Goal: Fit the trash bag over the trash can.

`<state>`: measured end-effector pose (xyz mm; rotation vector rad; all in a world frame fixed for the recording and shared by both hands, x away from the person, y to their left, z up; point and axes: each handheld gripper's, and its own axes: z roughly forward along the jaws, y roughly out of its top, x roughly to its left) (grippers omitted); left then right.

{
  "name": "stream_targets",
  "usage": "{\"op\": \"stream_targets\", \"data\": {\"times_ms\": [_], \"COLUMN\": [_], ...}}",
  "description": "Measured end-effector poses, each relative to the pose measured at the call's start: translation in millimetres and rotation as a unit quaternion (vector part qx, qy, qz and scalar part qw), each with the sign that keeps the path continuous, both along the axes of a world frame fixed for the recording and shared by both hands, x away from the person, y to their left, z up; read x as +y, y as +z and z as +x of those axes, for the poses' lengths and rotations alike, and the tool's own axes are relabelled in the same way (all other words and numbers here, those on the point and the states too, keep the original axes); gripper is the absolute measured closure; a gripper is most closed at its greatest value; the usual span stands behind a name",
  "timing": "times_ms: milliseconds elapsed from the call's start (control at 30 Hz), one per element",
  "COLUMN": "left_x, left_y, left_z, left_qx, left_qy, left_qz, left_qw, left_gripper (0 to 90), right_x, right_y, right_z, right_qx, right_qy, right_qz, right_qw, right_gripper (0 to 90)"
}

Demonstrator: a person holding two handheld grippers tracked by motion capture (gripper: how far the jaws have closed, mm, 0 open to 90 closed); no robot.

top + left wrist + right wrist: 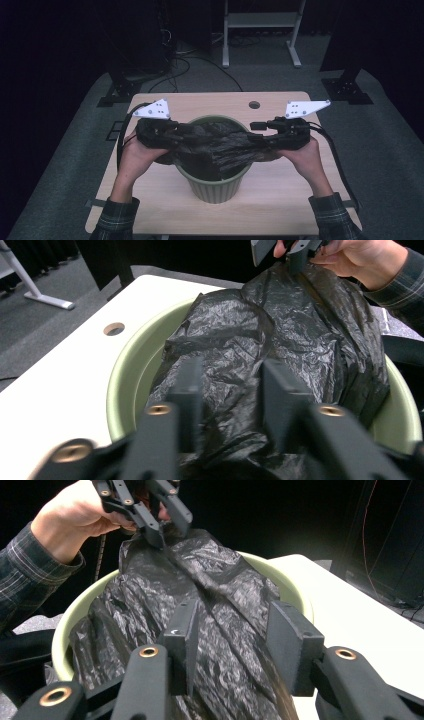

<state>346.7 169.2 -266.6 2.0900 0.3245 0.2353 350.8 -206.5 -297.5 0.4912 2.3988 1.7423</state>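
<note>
Nearest the person, the green bin [215,187] stands mid-counter [280,200], with the black bag [220,145] stretched across its mouth, long axis running hand to hand. The left claw [175,136] looks clenched on the bag's left edge; the right claw [260,137] grips the opposite end. Each hand sits equally close.

The room was dark, its walls lost in black, and a grey carpeted floor [60,165] lay under the light wooden surface [280,185], which had a round cable hole [254,105]. Behind it stood a white metal frame [260,22], black stand bases [350,90] and loose cables [185,62].
</note>
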Motion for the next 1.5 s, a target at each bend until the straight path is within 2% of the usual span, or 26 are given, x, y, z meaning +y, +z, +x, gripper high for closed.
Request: {"op": "stream_targets", "data": {"times_ms": [100, 167, 200, 433, 467, 600, 700, 733, 767, 833, 867, 900, 1000, 1100, 1133, 1167, 1200, 1233, 1267, 1300, 1367, 1400, 1433, 1500], "left_x": [1.8, 2.6, 4.3, 22.8, 25.9, 27.5, 24.7, 24.7, 22.3, 20.7, 18.8, 18.5, 21.6, 28.4, 28.4, 33.7, 33.7, 37.0, 39.9, 45.4, 51.8, 51.8, 57.3, 62.3], "left_y": [0.9, 1.1, 1.9, 10.0, 11.1, 12.7, 13.6, 13.6, 14.3, 14.8, 15.4, 15.9, 18.4, 19.9, 19.9, 20.1, 20.1, 19.8, 19.5, 18.3, 16.2, 16.2, 13.5, 10.2], "left_z": [0.4, 0.6, 0.4, -4.0, -4.5, -5.8, -4.9, -4.9, -4.3, -4.4, -5.2, -6.3, -10.0, -12.2, -12.2, -13.1, -13.1, -13.8, -14.5, -15.5, -14.9, -14.9, -12.9, -9.8], "left_qx": [0.007, 0.01, 0.008, -0.004, 0.0, -0.002, -0.003, -0.003, -0.003, -0.003, -0.002, -0.003, -0.006, -0.008, -0.008, -0.008, -0.008, -0.01, -0.011, -0.01, -0.009, -0.009, -0.005, -0.003], "left_qy": [-0.002, -0.006, 0.003, 0.025, 0.02, 0.018, 0.014, 0.014, 0.011, 0.008, 0.003, 0.0, -0.003, 0.002, 0.002, 0.006, 0.006, 0.008, 0.01, 0.016, 0.022, 0.022, 0.029, 0.044], "left_qz": [-0.002, 0.0, -0.003, -0.038, -0.045, -0.051, -0.057, -0.057, -0.062, -0.062, -0.064, -0.064, -0.073, -0.076, -0.076, -0.081, -0.081, -0.083, -0.083, -0.087, -0.092, -0.092, -0.095, -0.091], "left_qw": [1.0, 0.9999, 1.0, 0.999, 0.9988, 0.9985, 0.9983, 0.9983, 0.998, 0.9981, 0.998, 0.9979, 0.9973, 0.997, 0.997, 0.9967, 0.9967, 0.9965, 0.9964, 0.996, 0.9955, 0.9955, 0.9951, 0.9949], "left_gripper": [84.0, 89.9, 90.0, 90.0, 90.0, 90.0, 90.0, 90.0, 89.9, 90.0, 90.0, 90.0, 90.0, 90.0, 90.0, 90.0, 90.0, 90.0, 90.0, 90.0, 90.0, 90.0, 90.0, 89.9], "right_x": [4.0, 6.9, 8.4, 12.1, 12.7, 18.1, 35.3, 35.3, 45.3, 49.0, 57.9, 60.1, 64.7, 59.9, 59.9, 53.2, 53.2, 46.9, 46.9, 40.1, 34.9, 32.6, 30.1, 28.0], "right_y": [3.1, 4.4, 5.0, 10.2, 11.1, 17.6, 23.2, 23.2, 23.5, 23.3, 22.0, 21.6, 18.4, 14.5, 14.5, 11.7, 11.7, 9.1, 9.1, 5.7, 3.0, 1.5, -0.2, -1.8], "right_z": [1.6, 2.6, 3.5, 11.9, 13.5, 17.2, 19.5, 19.5, 20.7, 21.1, 24.0, 25.7, 34.3, 43.6, 43.6, 49.9, 49.9, 54.0, 54.0, 56.5, 57.5, 57.5, 56.9, 56.0], "right_qx": [-0.005, -0.007, -0.008, -0.013, -0.013, -0.014, -0.015, -0.015, -0.012, -0.012, -0.014, -0.012, -0.015, -0.013, -0.013, 0.002, 0.002, 0.006, 0.006, 0.013, 0.016, 0.02, 0.016, 0.017], "right_qy": [-0.003, -0.004, -0.004, -0.026, -0.028, -0.03, -0.018, -0.018, -0.01, -0.01, -0.018, -0.021, -0.055, -0.094, -0.094, -0.11, -0.11, -0.131, -0.131, -0.138, -0.145, -0.143, -0.138, -0.143], "right_qz": [-0.003, -0.006, -0.008, -0.013, -0.012, -0.009, -0.018, -0.018, -0.024, -0.028, -0.039, -0.044, -0.066, -0.076, -0.076, -0.068, -0.068, -0.072, -0.072, -0.07, -0.067, -0.066, -0.063, -0.069], "right_qw": [1.0, 0.9999, 0.9999, 0.9995, 0.9995, 0.9994, 0.9996, 0.9996, 0.9996, 0.9995, 0.999, 0.9987, 0.9962, 0.9926, 0.9926, 0.9915, 0.9915, 0.9888, 0.9888, 0.9879, 0.9871, 0.9873, 0.9883, 0.9871], "right_gripper": [54.9, 54.1, 53.9, 52.1, 52.0, 51.3, 48.3, 48.3, 45.7, 44.6, 42.3, 41.8, 40.7, 45.8, 45.8, 46.6, 46.6, 48.8, 48.8, 54.1, 56.0, 60.0, 60.5, 60.3]}}
